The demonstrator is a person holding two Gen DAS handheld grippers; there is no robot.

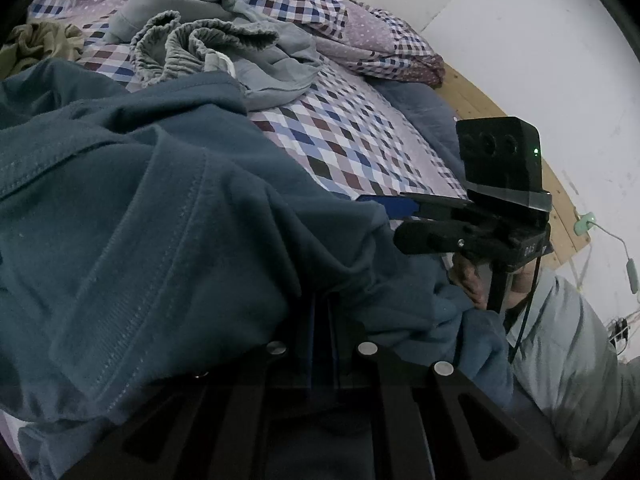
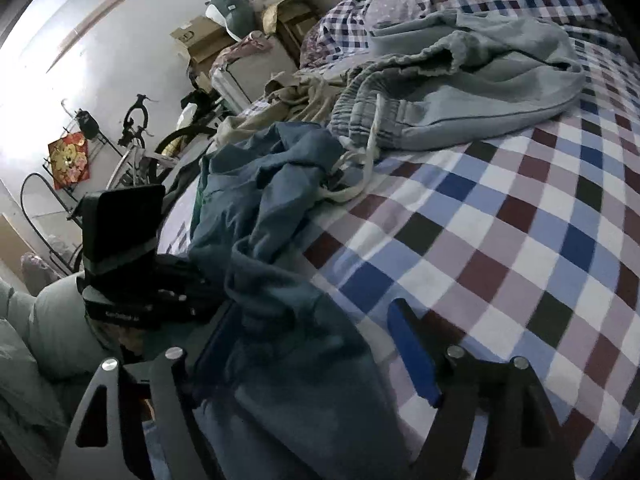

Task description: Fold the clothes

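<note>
The blue T-shirt (image 1: 168, 216) is clamped, apparently by its edge, in the left tool (image 1: 320, 312). The right tool (image 2: 312, 344) is held apart over the checked bedsheet (image 2: 500, 220).

Teal shirt (image 1: 160, 220): matt knit cloth, stitched seams, soft folds. Grey sweatpants (image 2: 480, 92): fleecy cloth, ribbed elastic waistband, woven drawcord. Bedsheet (image 2: 500, 240): smooth checked cotton-like cloth. Left tongs (image 1: 320, 320): matt black plastic frame, shiny metal bolt heads. Right tongs (image 2: 312, 344): blue pads (image 2: 412, 360) smooth, slightly glossy. Bed frame (image 1: 480, 92): bare pale wood. Wall (image 1: 540, 60): matt, scuffed paint.
</note>
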